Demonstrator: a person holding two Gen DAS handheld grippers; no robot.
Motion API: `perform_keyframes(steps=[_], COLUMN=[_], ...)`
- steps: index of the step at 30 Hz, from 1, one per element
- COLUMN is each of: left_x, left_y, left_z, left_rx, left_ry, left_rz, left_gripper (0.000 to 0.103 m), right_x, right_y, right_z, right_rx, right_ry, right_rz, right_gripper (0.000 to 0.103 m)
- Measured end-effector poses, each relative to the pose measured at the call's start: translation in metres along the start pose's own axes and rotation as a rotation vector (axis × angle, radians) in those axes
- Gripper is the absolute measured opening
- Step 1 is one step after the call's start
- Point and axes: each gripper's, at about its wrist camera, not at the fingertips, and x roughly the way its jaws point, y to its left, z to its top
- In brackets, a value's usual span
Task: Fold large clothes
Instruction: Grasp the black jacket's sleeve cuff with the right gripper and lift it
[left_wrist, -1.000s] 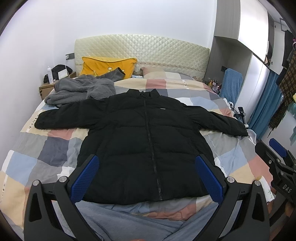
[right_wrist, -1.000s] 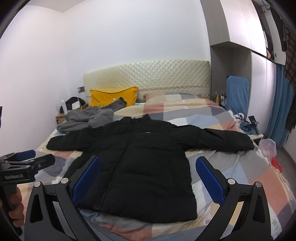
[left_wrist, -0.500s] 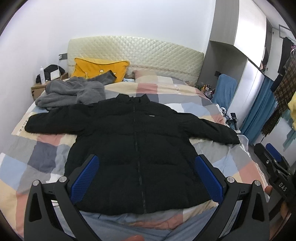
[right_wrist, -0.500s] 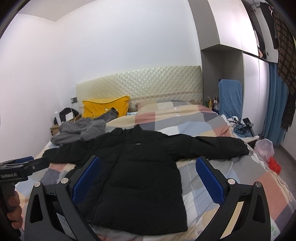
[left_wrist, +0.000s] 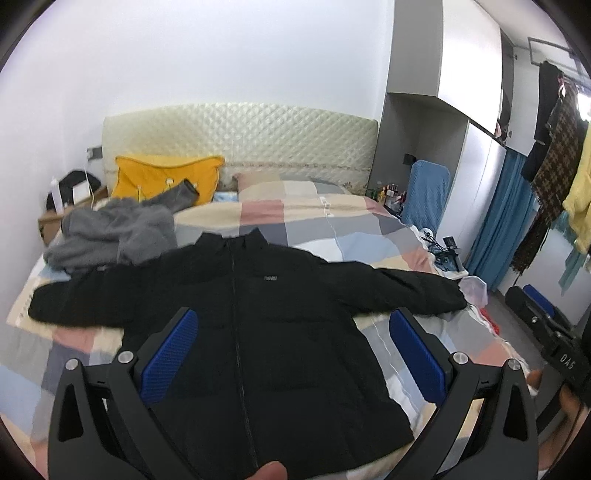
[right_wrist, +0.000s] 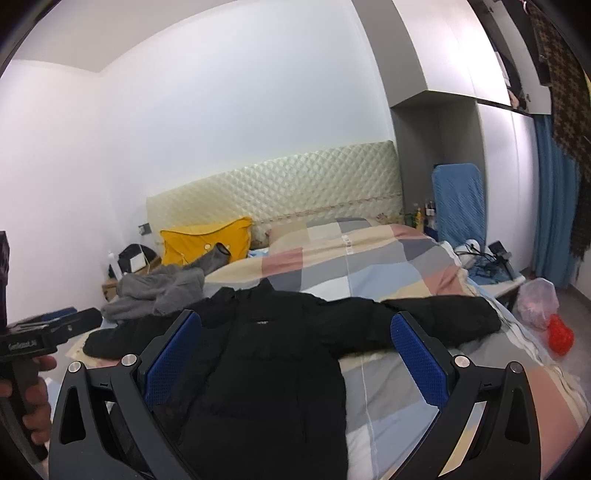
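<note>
I am holding two claws above the foot of a bed (left_wrist: 325, 229), and both point toward the headboard (left_wrist: 240, 136). My left claw (left_wrist: 291, 354) has its two blue-padded fingers spread wide apart, and nothing is between them. My right claw (right_wrist: 295, 354) is spread just as wide and is also empty.

A black puffer jacket (left_wrist: 266, 325) lies flat on the checked patchwork duvet, front side up and zipped closed. Its collar points toward the headboard, and its sleeves stretch straight out to either side. In the left wrist view, the jacket's body fills the gap between my left claw's fingers, with the zip running just left of centre. The hem lies nearest me, below the fingers. In the right wrist view, the jacket sits lower and more to the left. Its right-hand sleeve (right_wrist: 443, 317) passes behind my right claw's outer finger. Neither claw touches the jacket.

Beyond the jacket's left shoulder lies a crumpled grey fleece garment (left_wrist: 114, 236). Behind that, a yellow pillow (left_wrist: 162, 177) leans against the headboard.
</note>
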Motion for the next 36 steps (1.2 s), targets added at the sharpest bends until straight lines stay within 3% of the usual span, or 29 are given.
perform_keyframes(steps=[5, 10, 14, 17, 20, 22, 25, 29, 31, 36], left_x=[0.027, 0.052, 0.074, 0.098, 0.119, 0.126, 0.137, 0.155, 0.164, 0.181], left_y=[0.014, 0.043, 0.071, 0.09, 0.105, 0.11, 0.117, 0.124, 0.126, 0.135], left_z=[-0.009, -0.026, -0.045, -0.059, -0.073, -0.082, -0.092, -0.098, -0.101, -0.103], left_rx=[-0.006, -0.019, -0.053, -0.092, -0.136, -0.15, -0.156, -0.154, -0.14, -0.149], left_ry=[-0.023, -0.032, -0.005, 0.061, 0.112, 0.114, 0.1, 0.107, 0.111, 0.134], left_rz=[-0.022, 0.041, 0.066, 0.042, 0.036, 0.039, 0.056, 0.084, 0.113, 0.132], left_gripper=[0.103, 0.103, 0.103, 0.103, 0.103, 0.103, 0.103, 0.103, 0.103, 0.103], right_x=[0.041, 0.066, 0.095, 0.127, 0.159, 0.176, 0.203, 0.235, 0.243, 0.264], right_y=[-0.043, -0.094, -0.155, -0.216, -0.268, -0.295, -0.334, -0.387, -0.406, -0.422], right_z=[-0.006, -0.018, -0.025, -0.039, -0.058, -0.072, -0.095, -0.131, -0.138, -0.129], right_rx=[0.019, 0.027, 0.161, 0.319, 0.463, 0.526, 0.594, 0.779, 0.804, 0.754], right_ry=[0.018, -0.049, -0.001, 0.055, 0.101, 0.123, 0.153, 0.209, 0.204, 0.137], right_rz=[-0.076, -0.148, -0.102, -0.044, -0.029, -0.068, -0.145, -0.278, -0.347, -0.353], right_gripper=[0.103, 0.103, 0.103, 0.102, 0.087, 0.076, 0.076, 0.076, 0.076, 0.079])
